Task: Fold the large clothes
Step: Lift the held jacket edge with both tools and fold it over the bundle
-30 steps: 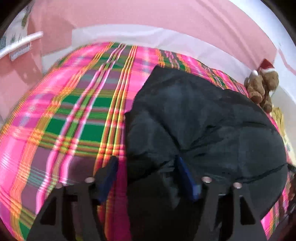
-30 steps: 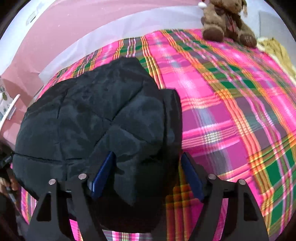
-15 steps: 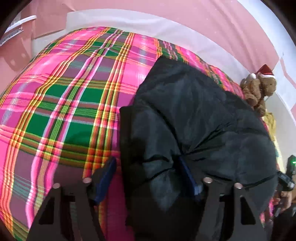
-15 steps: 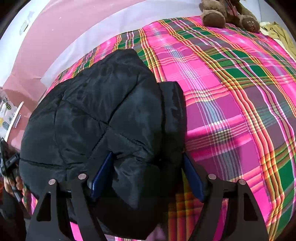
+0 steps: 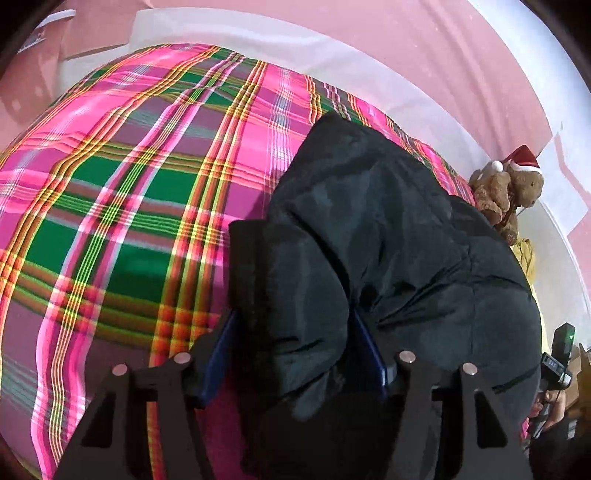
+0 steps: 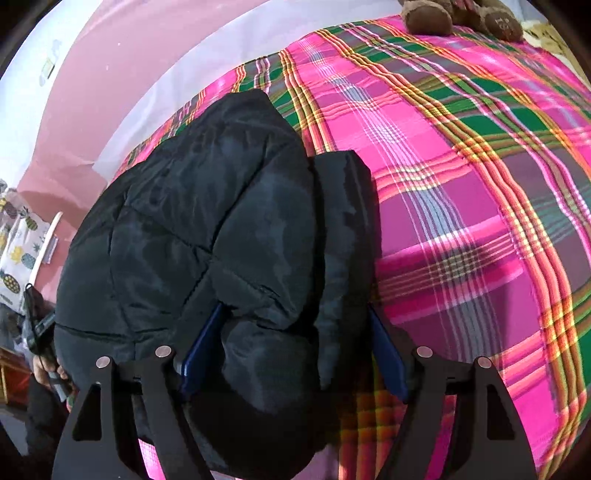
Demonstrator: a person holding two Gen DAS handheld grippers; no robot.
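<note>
A black puffy jacket (image 5: 369, 240) lies bunched on a pink and green plaid bedspread (image 5: 129, 221). My left gripper (image 5: 295, 354) is shut on a thick fold at the jacket's near left edge, and the padding fills the gap between its blue pads. In the right wrist view the same jacket (image 6: 221, 221) lies left of centre. There my right gripper (image 6: 291, 350) is shut on the near right fold, which bulges between its blue pads. A dark cuff or hem (image 6: 343, 192) sticks out on the right side. Both grippers point steeply down at the bed.
A brown teddy bear (image 5: 509, 188) in a red hat sits at the bed's far corner, also seen in the right view as the teddy bear (image 6: 461, 14). A yellow cloth (image 5: 526, 254) lies beside it. Pink walls and a white bed edge (image 5: 258, 44) border the bed.
Both grippers have tipped further down and come closer to the bed with the jacket. The left jaws have narrowed until the left pad meets the jacket's edge.
</note>
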